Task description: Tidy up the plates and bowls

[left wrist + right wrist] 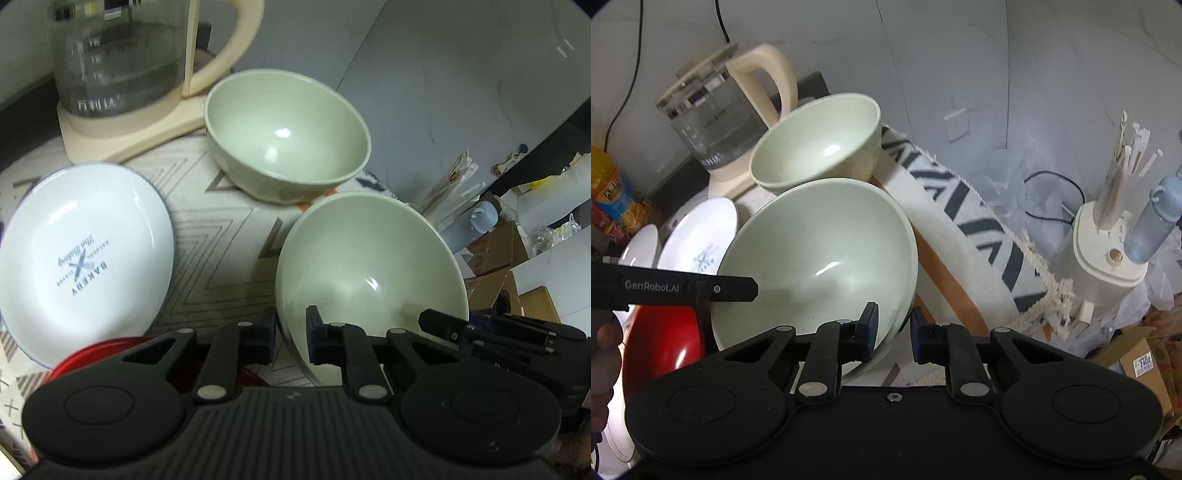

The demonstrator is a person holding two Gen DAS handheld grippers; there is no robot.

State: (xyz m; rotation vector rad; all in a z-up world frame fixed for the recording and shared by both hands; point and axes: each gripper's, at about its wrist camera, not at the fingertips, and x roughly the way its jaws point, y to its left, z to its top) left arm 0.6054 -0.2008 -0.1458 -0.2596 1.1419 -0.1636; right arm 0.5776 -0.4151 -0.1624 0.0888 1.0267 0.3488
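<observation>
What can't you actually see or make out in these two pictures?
- Red dish: mostly behind the left gripper; its shape is unclear.
- Near bowl: rim sits between the right gripper fingers; contact unclear.
- Kettle: top cut off in the left view, markings blurred.
- Far plate: hidden by the other gripper's arm.

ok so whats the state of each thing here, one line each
near green bowl: tilted, rim clamped by both grippers
far green bowl: upright, empty
white bakery plate: tilted, empty
glass kettle: on its base, some water inside
left hand-held gripper: shut on rim
right hand-held gripper: shut on rim
</observation>
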